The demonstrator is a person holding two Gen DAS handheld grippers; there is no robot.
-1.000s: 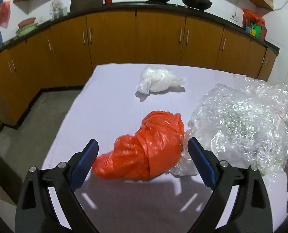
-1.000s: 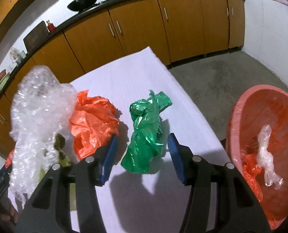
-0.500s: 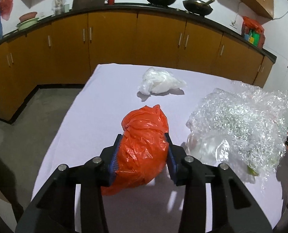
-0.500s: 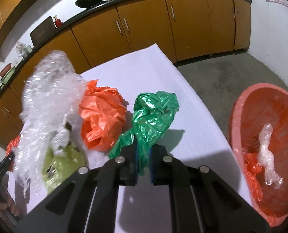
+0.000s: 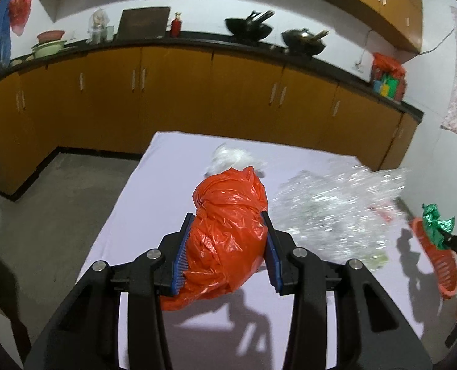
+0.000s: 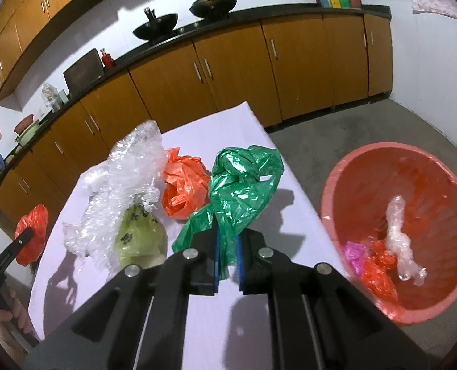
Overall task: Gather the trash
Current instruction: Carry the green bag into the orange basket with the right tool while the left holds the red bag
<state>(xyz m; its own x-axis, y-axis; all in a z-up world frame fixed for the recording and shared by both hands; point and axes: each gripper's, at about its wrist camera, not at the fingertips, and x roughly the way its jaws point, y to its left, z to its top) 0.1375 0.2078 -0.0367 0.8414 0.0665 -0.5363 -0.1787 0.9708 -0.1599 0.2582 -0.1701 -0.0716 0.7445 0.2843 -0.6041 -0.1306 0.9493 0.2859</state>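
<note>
My left gripper (image 5: 226, 217) is shut on a crumpled orange plastic bag (image 5: 228, 234) and holds it above the white table (image 5: 129, 215). In the right wrist view the same bag (image 6: 32, 228) shows at the far left. My right gripper (image 6: 228, 237) is shut on a green plastic bag (image 6: 243, 182), which hangs lifted over the table's right side. A red basin (image 6: 382, 182) stands on the floor right of the table, with clear, pink and orange scraps inside.
On the table lie a heap of bubble wrap (image 6: 126, 169), a yellow-green bag with paw prints (image 6: 139, 237), a second orange bag (image 6: 182, 188) and a white bag (image 5: 231, 157). Brown kitchen cabinets (image 5: 197, 101) run behind. Concrete floor surrounds the table.
Both grippers closed from open, the left on the orange bag and the right on the green bag. Both bags have risen off the table.
</note>
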